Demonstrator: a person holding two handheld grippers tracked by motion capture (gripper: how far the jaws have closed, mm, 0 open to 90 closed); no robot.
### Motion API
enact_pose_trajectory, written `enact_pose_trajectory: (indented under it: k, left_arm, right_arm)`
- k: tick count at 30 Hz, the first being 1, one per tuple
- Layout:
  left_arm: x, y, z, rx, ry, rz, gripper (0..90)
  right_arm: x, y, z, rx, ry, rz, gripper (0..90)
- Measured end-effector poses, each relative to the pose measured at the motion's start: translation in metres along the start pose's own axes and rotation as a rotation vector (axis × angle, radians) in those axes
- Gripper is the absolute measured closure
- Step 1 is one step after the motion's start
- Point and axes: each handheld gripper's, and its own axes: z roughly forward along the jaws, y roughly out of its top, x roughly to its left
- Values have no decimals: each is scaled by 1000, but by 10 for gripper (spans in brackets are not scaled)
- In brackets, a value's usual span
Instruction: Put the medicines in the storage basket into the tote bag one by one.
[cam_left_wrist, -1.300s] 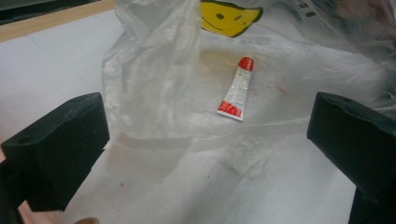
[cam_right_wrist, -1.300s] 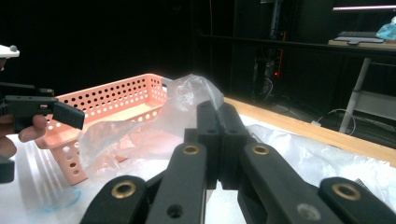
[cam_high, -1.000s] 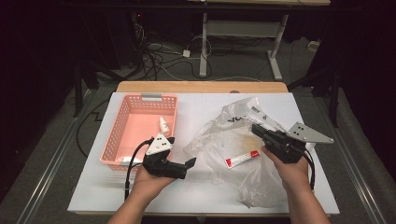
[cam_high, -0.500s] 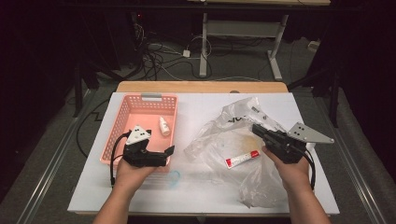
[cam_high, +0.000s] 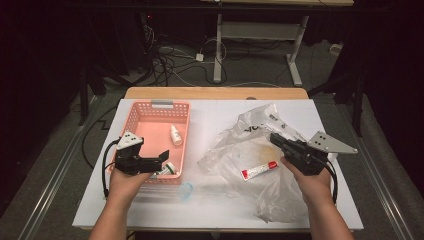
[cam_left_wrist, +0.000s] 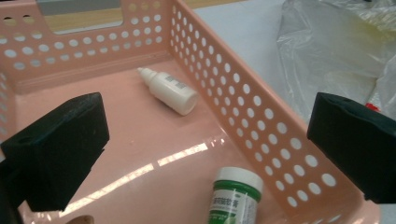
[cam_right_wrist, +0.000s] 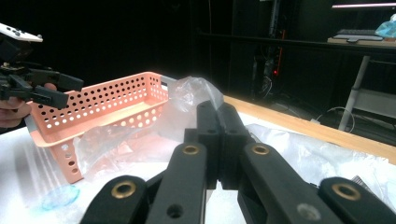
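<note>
My left gripper (cam_high: 161, 162) hovers over the near right corner of the pink basket (cam_high: 150, 107), jaws wide open with nothing between them (cam_left_wrist: 208, 121). Just below it a green-capped bottle (cam_left_wrist: 236, 196) lies on the basket floor (cam_high: 168, 170). Farther back in the basket rests a small white dropper bottle (cam_left_wrist: 169, 91) (cam_high: 175, 135). My right gripper (cam_high: 274, 137) is shut and empty over a crumpled clear plastic bag (cam_high: 250, 145), its jaws pressed together (cam_right_wrist: 218, 109). A red and white tube (cam_high: 259, 170) lies on the bag beside it.
A small bluish clear disc (cam_high: 186, 190) sits on the white table (cam_high: 220, 215) in front of the basket. The perforated basket wall (cam_left_wrist: 261, 116) stands between my left gripper and the bag (cam_left_wrist: 336, 46). Behind the table, the floor holds cables and desk legs.
My left gripper has moved left from the table's middle to over the basket's near end. The green-capped bottle now lies in the basket. The right gripper has stayed put.
</note>
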Motion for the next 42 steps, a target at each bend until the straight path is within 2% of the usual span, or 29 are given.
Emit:
enact_pose_trajectory:
  k: [1,6,10,11,12,16,19,24,28,30,31,32,35,36,37,42]
  left_arm:
    - [2,-1,0,6,11,-5,0]
    - [7,-2,1,27,11,-21,0]
    - [5,0,4,89,25,8,0]
    - [5,0,4,89,25,8,0]
    - [4,1,6,116,22,25,0]
    - [2,4,11,168,8,44,0]
    - [3,6,13,193,-6,45,4]
    - [4,12,21,302,-26,64,5]
    - [3,22,26,360,-43,92,21]
    - [3,24,28,379,-50,103,60]
    - [3,28,32,419,-72,111,79]
    - [3,30,33,436,-81,115,91]
    - [0,33,40,494,-85,144,146]
    - [0,33,40,494,-85,144,148]
    - [-1,34,45,534,-107,146,153]
    - [1,33,58,633,-157,148,225]
  right_arm:
    - [0,0,0,0,1,-1,900]
    - [1,0,1,5,2,-4,900]
    - [2,0,1,6,2,-4,900]
    - [2,0,1,6,2,-6,900]
    - [2,0,1,6,2,-6,900]
    - [2,0,1,3,1,-2,900]
    - [2,-1,1,6,2,-3,900]
    - [1,-2,0,7,2,2,900]
    - [1,-1,-1,6,2,2,900]
    - [1,-1,-1,2,2,-1,900]
    - [1,-1,-1,1,3,1,900]
    - [1,-1,-1,2,2,1,900]
    - [2,-1,-1,5,3,2,900]
    - [2,-1,0,9,4,1,900]
    - [2,-1,0,9,5,1,900]
    - [2,-2,0,8,5,3,900]
